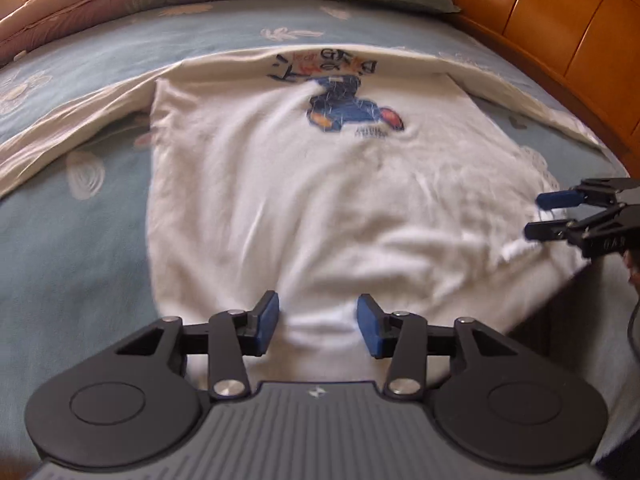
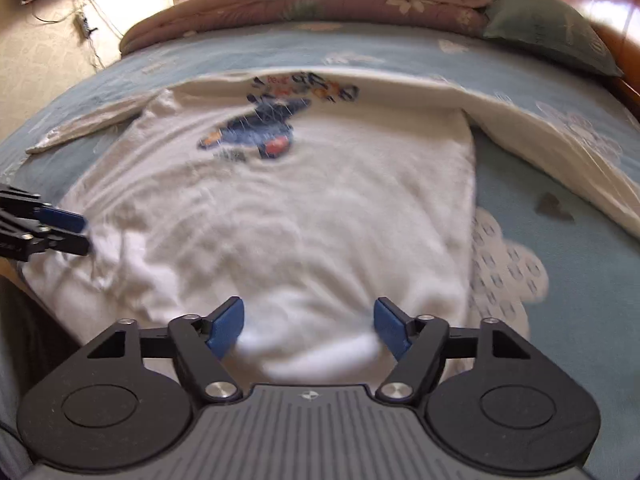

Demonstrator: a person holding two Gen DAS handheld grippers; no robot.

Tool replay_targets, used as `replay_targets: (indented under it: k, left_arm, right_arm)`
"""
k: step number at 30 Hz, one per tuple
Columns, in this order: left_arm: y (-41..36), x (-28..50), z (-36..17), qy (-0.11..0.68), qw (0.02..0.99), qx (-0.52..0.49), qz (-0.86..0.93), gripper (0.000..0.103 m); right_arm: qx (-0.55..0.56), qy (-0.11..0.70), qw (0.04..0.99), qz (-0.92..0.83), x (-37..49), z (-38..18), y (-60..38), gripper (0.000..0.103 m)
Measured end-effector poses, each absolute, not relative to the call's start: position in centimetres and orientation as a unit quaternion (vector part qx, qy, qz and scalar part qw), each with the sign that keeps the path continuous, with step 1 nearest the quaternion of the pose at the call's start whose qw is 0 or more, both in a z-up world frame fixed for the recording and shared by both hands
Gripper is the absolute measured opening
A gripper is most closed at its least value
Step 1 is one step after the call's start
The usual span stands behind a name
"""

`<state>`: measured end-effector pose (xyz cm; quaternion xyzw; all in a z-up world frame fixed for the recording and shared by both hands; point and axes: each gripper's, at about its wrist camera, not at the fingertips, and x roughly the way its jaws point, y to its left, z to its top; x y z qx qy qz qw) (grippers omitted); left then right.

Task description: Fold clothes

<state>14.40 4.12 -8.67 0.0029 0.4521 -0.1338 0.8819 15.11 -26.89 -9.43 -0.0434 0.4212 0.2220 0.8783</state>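
2 grippers work at the near hem of a white sweatshirt (image 1: 280,208) that lies spread on a pale blue bedspread (image 1: 72,240) with white flower prints. The garment lies with its hem toward the cameras and its collar end far off, where the top part is folded back over the body, so that the printed figure in blue with red and orange patches (image 1: 352,108) is cut by the fold and the lettering above it reads upside down. Both long sleeves (image 2: 560,160) stretch out to either side across the bedspread.

The left gripper (image 1: 318,326) sits low over the hem, its blue pads (image 1: 268,320) spread apart with a raised hump of white cloth bulging between them; the pads touch or nearly touch the fabric on each side (motion blur makes it hard to say which). In the right wrist view the same gripper (image 2: 86,230) enters from the left edge, its fingers close to the bunched corner of the hem.

The right gripper (image 2: 308,328) is likewise spread wide, a mound of the hem rising between its blue pads (image 2: 226,328), without a firm pinch on it. From the left wrist camera it (image 1: 534,216) appears at the right edge, fingers parted with a wisp of white hem between them.

Beyond the sweatshirt lie a folded floral quilt (image 2: 320,4) and a grey-green pillow (image 2: 548,32), beside a wooden headboard (image 1: 540,12).
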Motion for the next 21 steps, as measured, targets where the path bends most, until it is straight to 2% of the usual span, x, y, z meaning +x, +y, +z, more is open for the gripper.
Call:
replay_targets:
  k: [4,8,13,16,18,21]
  left_arm:
    - [4.6,13.8,-7.2,0.444,0.887,0.013,-0.127,0.047]
    - [3.9,15.3,-6.1,0.424,0.897,0.022,-0.123,0.062]
    - [3.3,18.6,-8.0,0.431,0.897,-0.007,-0.094,0.062]
    - [4.1,17.6,-9.4,0.442,0.893,-0.017,-0.079,0.062]
    - [4.6,16.2,-9.6,0.438,0.895,-0.020,-0.078,0.067]
    - [5.2,14.3,-9.6,0.445,0.892,-0.028,-0.074,0.068]
  right_arm:
    - [-0.022,0.421,0.880,0.219,13.5,-9.0,-28.6,0.082]
    - [-0.014,0.398,0.888,0.230,14.9,-7.4,-26.8,0.083]
    - [0.012,0.404,0.885,0.233,17.7,-8.6,-23.4,0.084]
    - [0.015,0.396,0.888,0.234,17.3,-9.2,-23.1,0.092]
    - [0.025,0.392,0.889,0.236,16.8,-9.4,-23.8,0.093]
    - [0.040,0.387,0.890,0.240,16.0,-9.7,-24.8,0.095]
